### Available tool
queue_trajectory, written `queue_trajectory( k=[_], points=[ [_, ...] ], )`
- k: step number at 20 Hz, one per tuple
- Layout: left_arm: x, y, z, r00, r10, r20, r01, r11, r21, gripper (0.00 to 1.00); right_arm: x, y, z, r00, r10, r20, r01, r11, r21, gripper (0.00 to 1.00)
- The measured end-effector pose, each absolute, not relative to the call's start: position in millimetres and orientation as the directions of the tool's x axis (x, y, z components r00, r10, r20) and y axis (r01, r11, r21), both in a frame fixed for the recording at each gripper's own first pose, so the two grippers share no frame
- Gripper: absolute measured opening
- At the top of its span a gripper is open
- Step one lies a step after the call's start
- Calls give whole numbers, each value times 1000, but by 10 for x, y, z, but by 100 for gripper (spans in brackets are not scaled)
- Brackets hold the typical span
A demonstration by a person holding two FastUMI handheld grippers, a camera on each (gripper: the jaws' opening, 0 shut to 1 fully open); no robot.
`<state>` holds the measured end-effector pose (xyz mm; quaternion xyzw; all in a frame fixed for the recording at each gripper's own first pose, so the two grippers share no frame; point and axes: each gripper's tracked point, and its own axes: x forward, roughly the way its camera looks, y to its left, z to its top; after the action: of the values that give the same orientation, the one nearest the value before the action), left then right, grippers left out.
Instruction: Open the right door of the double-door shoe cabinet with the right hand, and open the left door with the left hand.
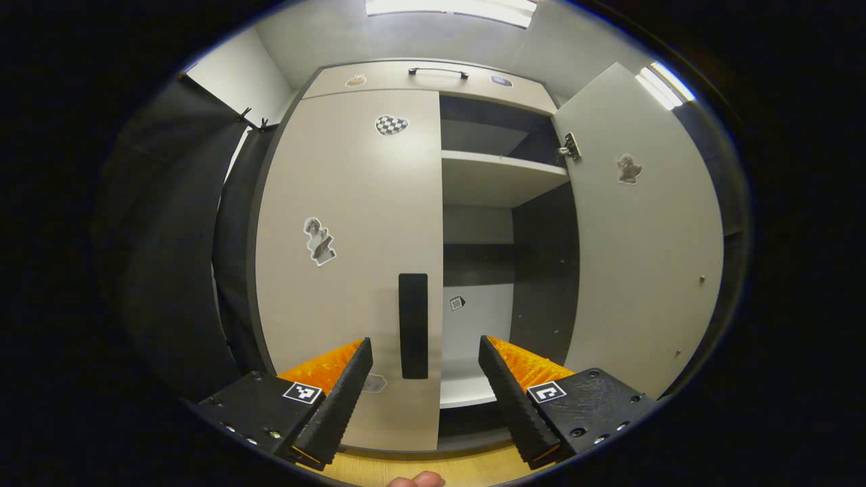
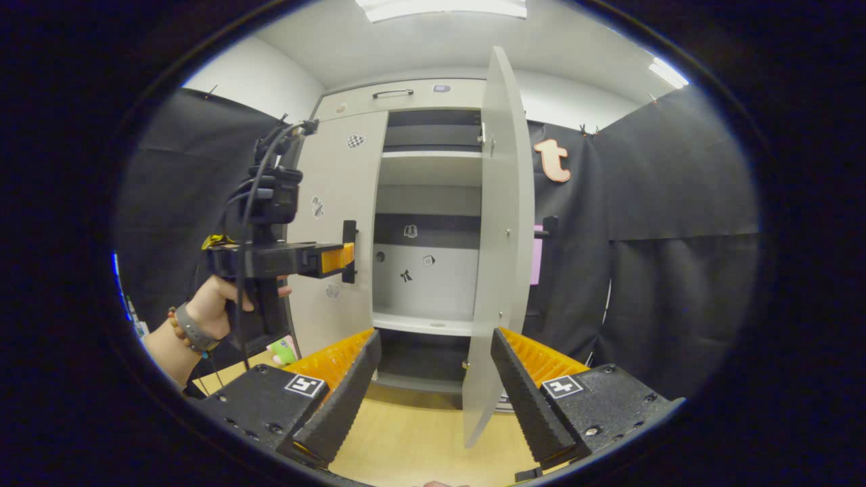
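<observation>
Shoe cabinet (image 1: 379,74) fills the centre of the left gripper view: a tall, flat-fronted box in smooth matt beige with a darker edge. Its left door (image 1: 348,270) is shut, a plain slab carrying small cut-out stickers and a slim black rectangular handle (image 1: 413,325) near its inner edge at about 6 o'clock. Its right door (image 1: 643,230) stands swung wide, at 3 o'clock, with a metal hinge (image 1: 570,146) at its upper inner corner. Between the doors the inside shows pale flat shelves (image 1: 500,176) against dark back panels.

At the bottom of that view the left gripper (image 1: 425,375) has its jaws spread wide and gripping nothing; the ribbed fingers frame the handle without touching it.

In the right gripper view the open right door is seen nearly edge-on at 12 o'clock, a thin panel running down between the fingers of the right gripper (image 2: 436,379), whose jaws are also apart and empty. At 9 o'clock a hand (image 2: 216,308) with a beaded bracelet holds the left gripper, cables looping above it, its tip right at the left door's handle. A light wood-grain floor (image 2: 406,439) lies at 6 o'clock, and black cloth (image 2: 676,270) hangs at 3 o'clock.
</observation>
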<state>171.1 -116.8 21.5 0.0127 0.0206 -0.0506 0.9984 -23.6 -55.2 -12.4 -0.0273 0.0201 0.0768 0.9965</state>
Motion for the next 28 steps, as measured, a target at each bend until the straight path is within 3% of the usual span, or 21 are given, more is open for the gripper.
queue_trajectory(
  k=[10, 24, 27, 28],
  points=[
    [2389, -1086, -46, 994, -19, -110, 27, 997, 75, 94, -224, -1228, -337, 995, -16, -96, 19, 999, 34, 100],
    [2521, -1029, 10, 994, -22, -104, 17, 999, -50, 95, 14, -1308, -435, 991, 1, -131, 7, 999, 53, 100],
    [2529, -995, 32, 995, -34, -95, 29, 998, -59, 90, 26, -1269, -442, 992, 13, -128, -8, 999, 45, 100],
    [2539, -971, 50, 995, -38, -87, 32, 997, -67, 77, 30, -1255, -450, 992, 15, -128, -10, 999, 43, 100]
  ],
)
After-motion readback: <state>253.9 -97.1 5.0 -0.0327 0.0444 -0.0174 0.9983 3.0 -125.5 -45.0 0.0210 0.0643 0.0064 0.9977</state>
